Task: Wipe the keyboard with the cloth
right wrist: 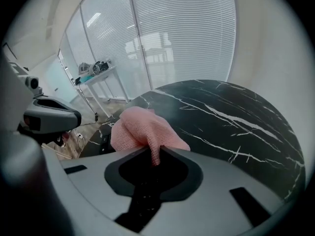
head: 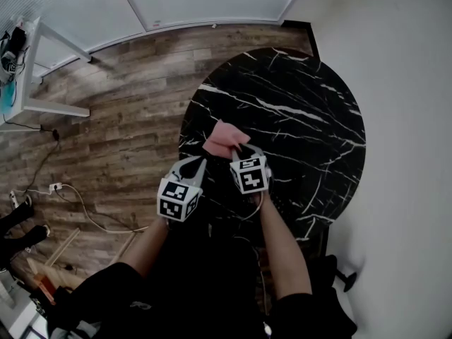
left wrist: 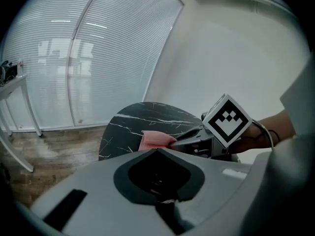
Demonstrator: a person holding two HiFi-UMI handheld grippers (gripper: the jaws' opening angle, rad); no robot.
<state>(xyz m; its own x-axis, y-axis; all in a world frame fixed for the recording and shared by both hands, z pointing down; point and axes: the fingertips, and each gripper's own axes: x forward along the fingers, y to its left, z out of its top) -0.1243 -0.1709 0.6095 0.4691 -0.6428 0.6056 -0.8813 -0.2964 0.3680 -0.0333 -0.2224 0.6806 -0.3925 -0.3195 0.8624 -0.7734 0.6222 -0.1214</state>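
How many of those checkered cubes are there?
2. One cube rides on the left gripper; the other on the right gripper, which grips the pink cloth. None look hidden.

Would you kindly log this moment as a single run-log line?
right claw: shut on pink cloth | left claw: shut, empty | location: over black table

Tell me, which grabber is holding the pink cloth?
The right gripper: the pink cloth is pinched between its jaws, bunched over the black marble table. The left gripper has its jaws together with nothing in them.
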